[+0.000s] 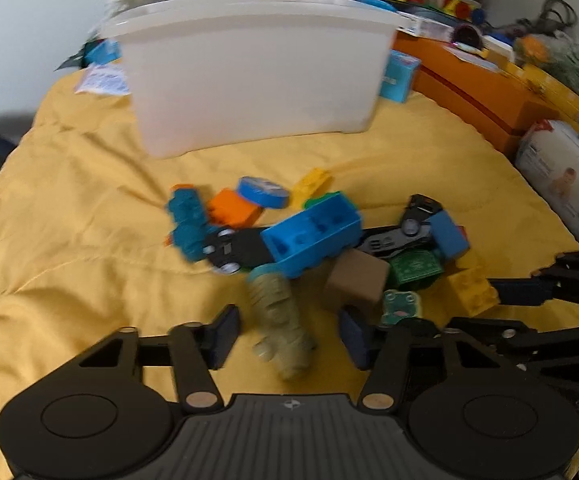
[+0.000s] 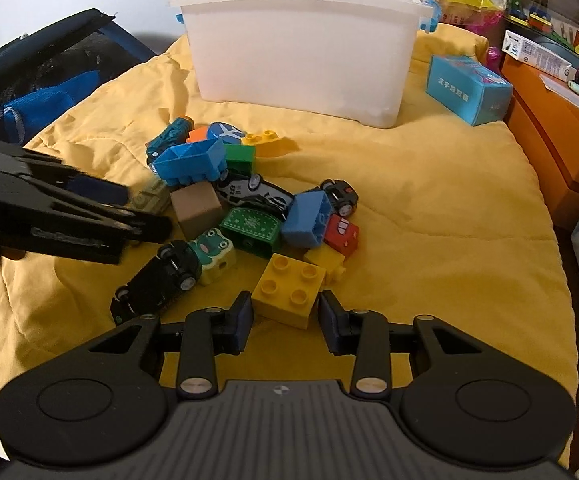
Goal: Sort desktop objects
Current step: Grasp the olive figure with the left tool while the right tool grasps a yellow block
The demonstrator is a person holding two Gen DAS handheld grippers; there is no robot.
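Observation:
A pile of toys lies on the yellow quilt (image 2: 429,208) in front of a white plastic bin (image 2: 301,52), which also shows in the left wrist view (image 1: 249,76). My left gripper (image 1: 287,334) is open around an olive-green toy (image 1: 281,320) that lies between its fingers; the view is blurred. It also shows at the left of the right wrist view (image 2: 145,210). My right gripper (image 2: 285,322) is open with a yellow four-stud brick (image 2: 287,288) between its fingertips, apart from the pads. The right gripper also shows at the right of the left wrist view (image 1: 529,292).
The pile holds a blue hollow brick (image 2: 191,162), a brown cube (image 2: 195,208), a green block (image 2: 251,228), a frog block (image 2: 211,250), toy cars (image 2: 157,276), and a red block (image 2: 341,234). A blue box (image 2: 467,88) and an orange box (image 2: 557,120) stand right. A dark bag (image 2: 45,76) lies left.

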